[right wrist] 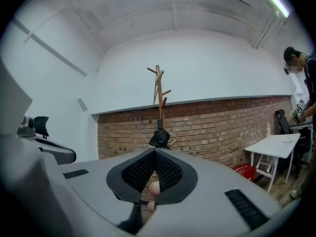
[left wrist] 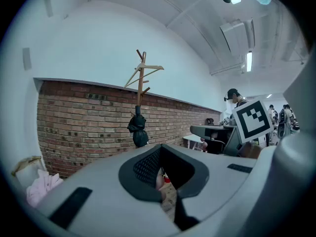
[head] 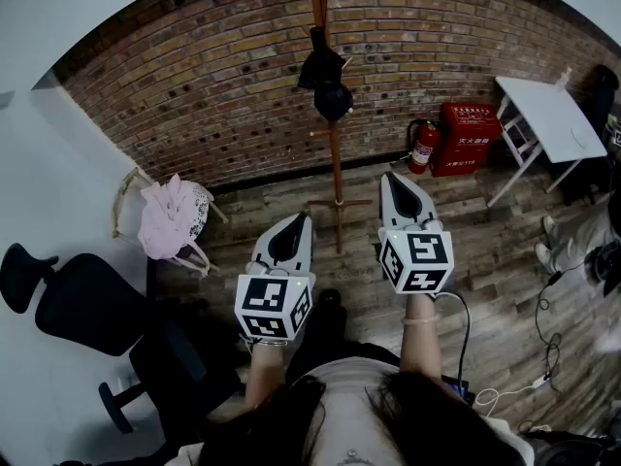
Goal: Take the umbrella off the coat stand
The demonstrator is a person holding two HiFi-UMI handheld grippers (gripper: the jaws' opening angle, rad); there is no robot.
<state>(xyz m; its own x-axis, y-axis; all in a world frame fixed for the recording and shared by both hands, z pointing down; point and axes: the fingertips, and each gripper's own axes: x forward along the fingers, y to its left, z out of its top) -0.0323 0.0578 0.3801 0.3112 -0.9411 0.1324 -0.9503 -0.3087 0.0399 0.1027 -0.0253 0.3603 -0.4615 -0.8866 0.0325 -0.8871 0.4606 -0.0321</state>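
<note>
Your left gripper point(head: 299, 225) sat left of centre in the head view, its fingers pressed together on nothing. The umbrella point(head: 325, 83), black and folded, hung high on the stand point(head: 336, 173) at upper centre, in front of the brick wall point(head: 194, 85) and well apart from both grippers. Your right gripper point(head: 391, 184), right of the stand's foot, was likewise closed and empty. To do this approach well, I judge you needed to walk in and spread one pair of fingers before reaching. Then you needed to take the umbrella's body squarely and lift it up and off without rocking the stand.
</note>
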